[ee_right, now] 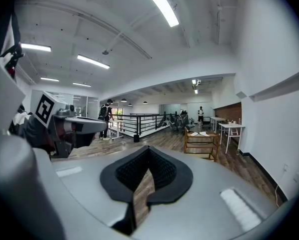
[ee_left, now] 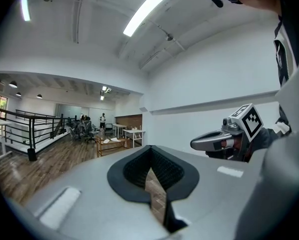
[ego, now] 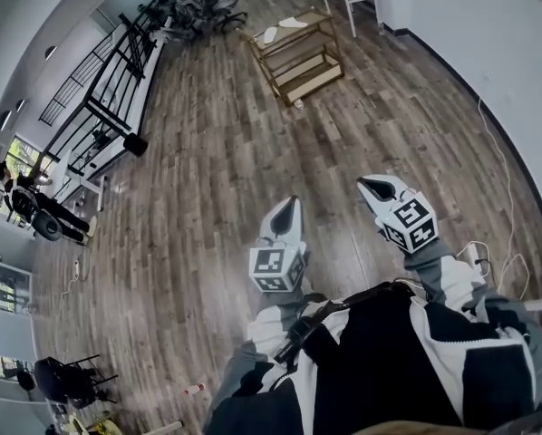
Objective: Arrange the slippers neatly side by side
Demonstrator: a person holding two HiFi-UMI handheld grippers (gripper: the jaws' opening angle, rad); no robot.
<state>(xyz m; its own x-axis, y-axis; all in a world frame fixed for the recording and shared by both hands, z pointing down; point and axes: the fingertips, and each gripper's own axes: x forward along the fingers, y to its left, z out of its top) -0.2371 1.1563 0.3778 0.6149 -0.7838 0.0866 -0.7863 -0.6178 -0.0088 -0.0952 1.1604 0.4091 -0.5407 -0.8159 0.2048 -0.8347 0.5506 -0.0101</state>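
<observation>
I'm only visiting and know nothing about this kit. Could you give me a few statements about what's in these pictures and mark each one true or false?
1. The left gripper and the right gripper are both shut with nothing between their jaws. True.
2. The slippers lie on the floor right below the grippers. False: the white slippers lie on top of a wooden rack far across the room.
3. The floor is made of wooden planks. True.
4. A black railing runs along the right-hand wall in the head view. False: the black railing stands at the left of the head view. The right side is a plain white wall.
</observation>
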